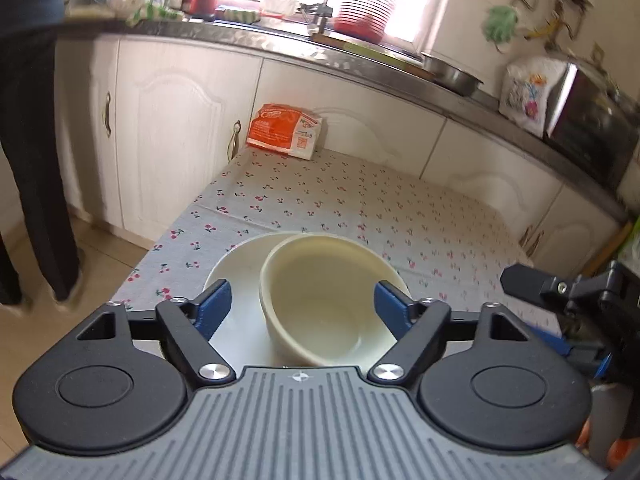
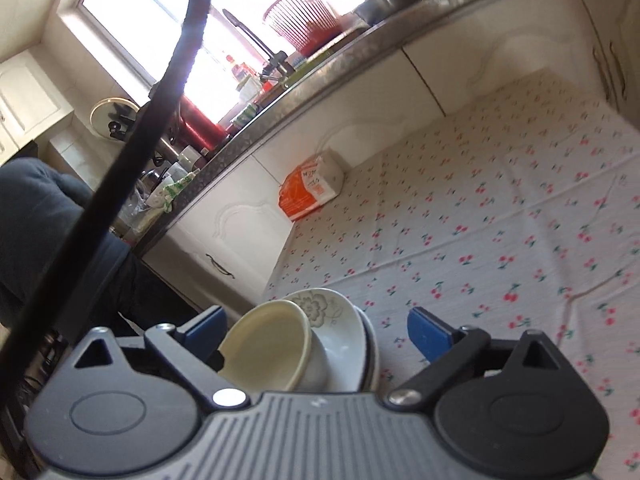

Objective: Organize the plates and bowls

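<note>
A cream bowl [image 1: 324, 300] leans tilted inside a wider white dish [image 1: 236, 272] near the left front corner of the cherry-print table [image 1: 400, 208]. My left gripper [image 1: 305, 308] is open above it; its blue pads [image 1: 216, 308] stand to either side and touch nothing. From the right wrist, the same cream bowl [image 2: 268, 352] rests tilted in a white bowl with a grey flower print [image 2: 336, 320], on top of stacked dishes. My right gripper [image 2: 320, 332] is open too, its blue pads [image 2: 432, 336] apart from the stack.
An orange and white packet [image 1: 284, 130] lies at the table's far edge against white cabinets [image 1: 172, 120]. The dark counter [image 1: 360, 60] holds a red basket [image 1: 368, 4] and a metal basin [image 1: 452, 72]. A person in dark clothes [image 1: 36, 160] stands at the left. A black cable [image 2: 132, 148] crosses the right wrist view.
</note>
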A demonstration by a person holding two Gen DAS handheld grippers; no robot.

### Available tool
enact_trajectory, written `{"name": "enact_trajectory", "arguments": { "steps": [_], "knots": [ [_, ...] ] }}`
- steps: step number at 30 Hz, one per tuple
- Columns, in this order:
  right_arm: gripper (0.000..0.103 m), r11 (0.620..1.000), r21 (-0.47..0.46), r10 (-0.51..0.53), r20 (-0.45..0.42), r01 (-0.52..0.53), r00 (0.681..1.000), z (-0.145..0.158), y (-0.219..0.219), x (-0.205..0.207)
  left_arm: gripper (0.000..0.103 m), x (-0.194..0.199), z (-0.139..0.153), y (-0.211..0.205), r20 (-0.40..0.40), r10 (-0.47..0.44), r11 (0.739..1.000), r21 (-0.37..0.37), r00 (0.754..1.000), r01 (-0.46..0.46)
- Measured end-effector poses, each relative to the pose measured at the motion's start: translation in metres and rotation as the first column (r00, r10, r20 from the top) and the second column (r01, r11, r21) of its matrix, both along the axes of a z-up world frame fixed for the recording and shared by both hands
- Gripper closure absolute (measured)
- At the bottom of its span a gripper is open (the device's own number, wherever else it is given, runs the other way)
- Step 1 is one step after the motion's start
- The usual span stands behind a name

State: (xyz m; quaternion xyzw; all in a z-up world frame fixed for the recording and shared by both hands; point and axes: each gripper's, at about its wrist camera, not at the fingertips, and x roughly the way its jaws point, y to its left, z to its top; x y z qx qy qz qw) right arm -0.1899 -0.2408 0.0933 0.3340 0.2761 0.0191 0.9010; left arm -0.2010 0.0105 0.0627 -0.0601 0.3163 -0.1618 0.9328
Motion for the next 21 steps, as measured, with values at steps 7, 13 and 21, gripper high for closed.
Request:
{"name": "enact_trajectory", "arguments": {
  "steps": [7,13,21],
  "knots": [
    [0.005,0.992,-0.124,-0.016,0.021,0.019,1.0,0.006,0.009,-0.039,0.004,-0.036,-0.003,0.0,0.023,-0.021,0.996,0.082,1.0,0.019],
    [0.005,0.985,-0.172,-0.002,-0.007,0.001,1.0,0.003,0.021,-0.063,0.004,-0.061,-0.007,0.009,0.031,-0.011,0.991,0.132,0.999,0.007],
    [0.005,0.974,-0.227,0.023,-0.012,-0.026,1.0,0.001,0.042,-0.088,0.004,-0.083,-0.017,0.022,0.01,0.021,0.985,0.169,1.0,-0.022]
  ]
}}
